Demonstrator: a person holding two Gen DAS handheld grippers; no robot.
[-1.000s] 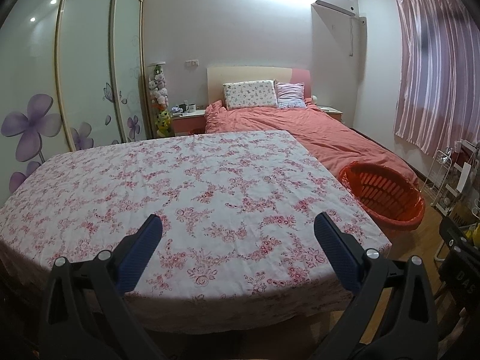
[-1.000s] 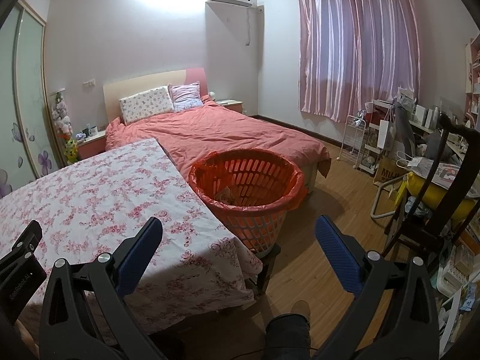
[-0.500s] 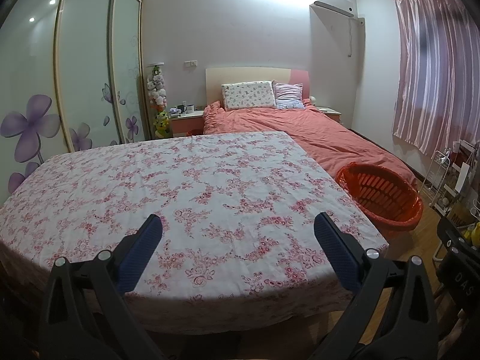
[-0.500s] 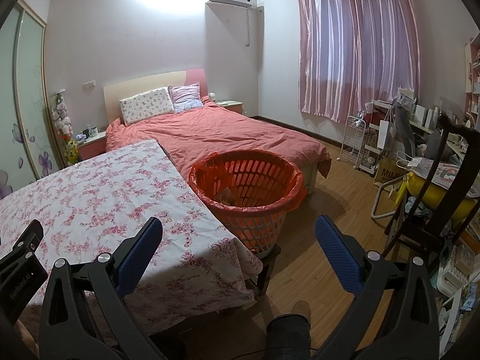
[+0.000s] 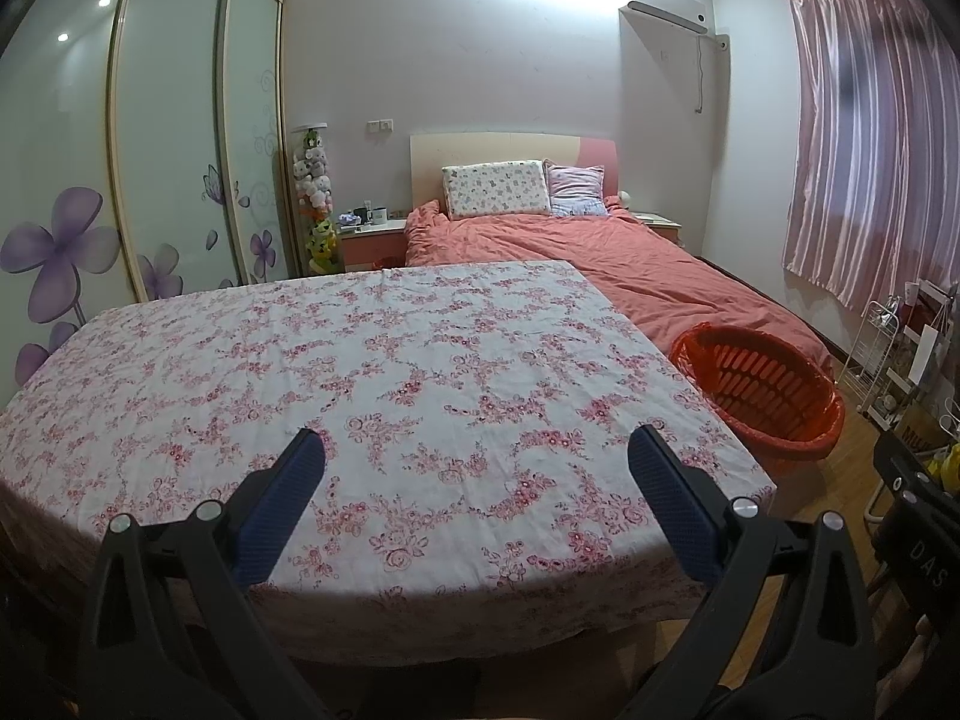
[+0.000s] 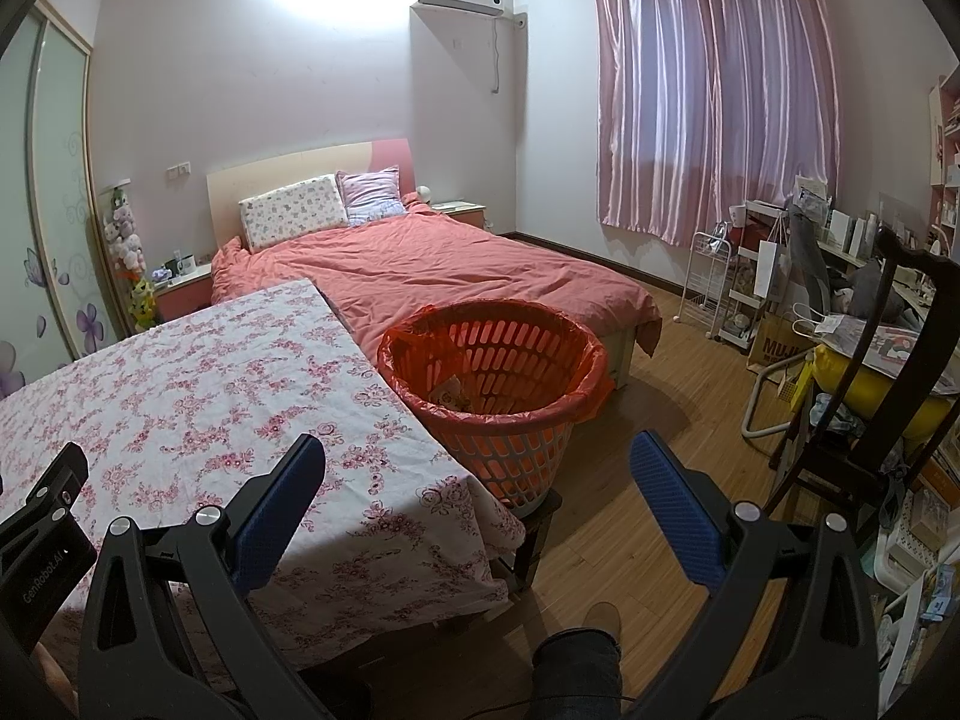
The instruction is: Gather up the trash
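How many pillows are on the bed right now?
2: a floral pillow against the headboard, and a pink striped pillow right beside it, nearer the window side. None seem hidden.

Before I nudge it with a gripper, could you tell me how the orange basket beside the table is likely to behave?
The orange basket looks like thin slotted plastic, so probably light and easy to slide. It seems to stand on a small dark stool, so a hard push might tip it off. Its loose bag liner would likely crumple or slip if grabbed.
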